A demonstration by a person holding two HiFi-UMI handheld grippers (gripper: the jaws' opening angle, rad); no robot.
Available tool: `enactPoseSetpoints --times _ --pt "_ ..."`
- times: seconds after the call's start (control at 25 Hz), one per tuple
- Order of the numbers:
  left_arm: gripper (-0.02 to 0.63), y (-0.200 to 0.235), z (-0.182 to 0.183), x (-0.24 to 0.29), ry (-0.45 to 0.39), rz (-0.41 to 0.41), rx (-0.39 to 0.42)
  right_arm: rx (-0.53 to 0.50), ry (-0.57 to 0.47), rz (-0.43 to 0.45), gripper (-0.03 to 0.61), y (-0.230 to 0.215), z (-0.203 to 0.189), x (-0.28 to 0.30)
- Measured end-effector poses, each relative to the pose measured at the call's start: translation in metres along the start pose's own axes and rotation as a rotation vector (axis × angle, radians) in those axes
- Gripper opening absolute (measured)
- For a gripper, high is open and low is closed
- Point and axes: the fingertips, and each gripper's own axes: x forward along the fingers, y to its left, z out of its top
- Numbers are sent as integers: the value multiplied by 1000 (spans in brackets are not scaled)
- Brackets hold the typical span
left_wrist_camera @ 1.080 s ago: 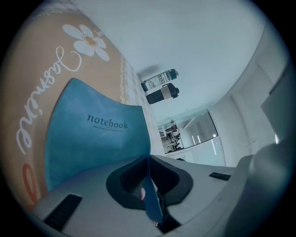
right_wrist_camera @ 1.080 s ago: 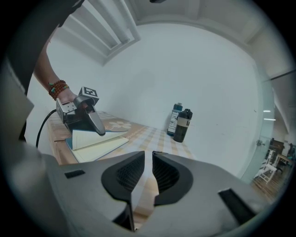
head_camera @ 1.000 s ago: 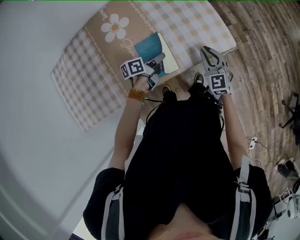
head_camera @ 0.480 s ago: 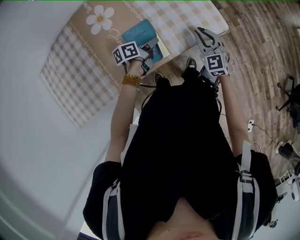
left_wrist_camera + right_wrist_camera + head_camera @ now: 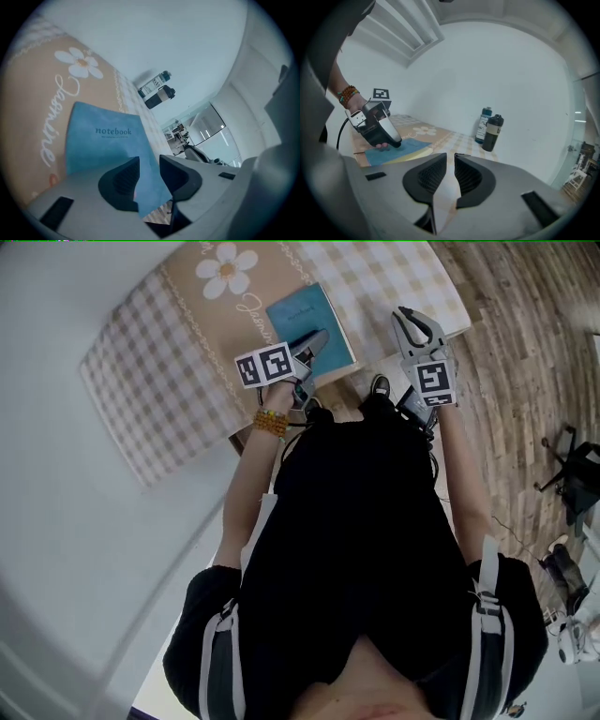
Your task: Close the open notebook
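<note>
As notebook [image 5: 307, 313] lies shut, left tool [image 5: 316, 338] over its near corner, jaws just opened, holding nothing.

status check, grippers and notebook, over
Left gripper jaws just been opening, notebook corner in the gap, not pinched. Right gripper slightly open, empty. Cover closed, flat on the tablecloth. Nothing on it.

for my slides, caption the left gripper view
Left gripper, jaws just opening, with a corner of the closed blue notebook between them, on a daisy cloth; two bottles behind
</note>
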Motion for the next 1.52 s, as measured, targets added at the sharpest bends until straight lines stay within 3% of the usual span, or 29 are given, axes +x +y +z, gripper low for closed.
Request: enactPoseSetpoints --times 0.2,0.4,0.48,0.6,0.76,0.88,1.0,1.12,1.2,1.32,1.52 --pt "149 17 14 -52 -143 87 120 -41 -11 163 58 69 24 33" --pt "149 35 41 -91 -246 183 317 -117 49 293 58 125 10 73" --pt "149 21 51 -95 -266 217 343 -129 101 332 58 117 8 76" --pt "149 9 39 -104 -288 247 316 -142 196 391 58 113 -4 67" --pt "149 53 52 -118 -301 255 313 -139 283 388 58 133 -28 108" --pt "149 59 58 -119 -309 257 324 -134 304 380 58 131 -40 115" --pt "149 50 60 -129 -317 277 295 -150 347 405 58 127 -33 111" --pt "149 75 75 -161 -343 309 291 -149 364 408 58 151 -17 130" --pt "149 90 77 -184 -370 332 314 -120 356 402 58 172 -9 134" --pt "149 79 65 -199 -409 359 391 -40 305 388 58 178 3 113" --pt "149 26 78 -188 -495 366 517 19 173 318 58 136 46 81"
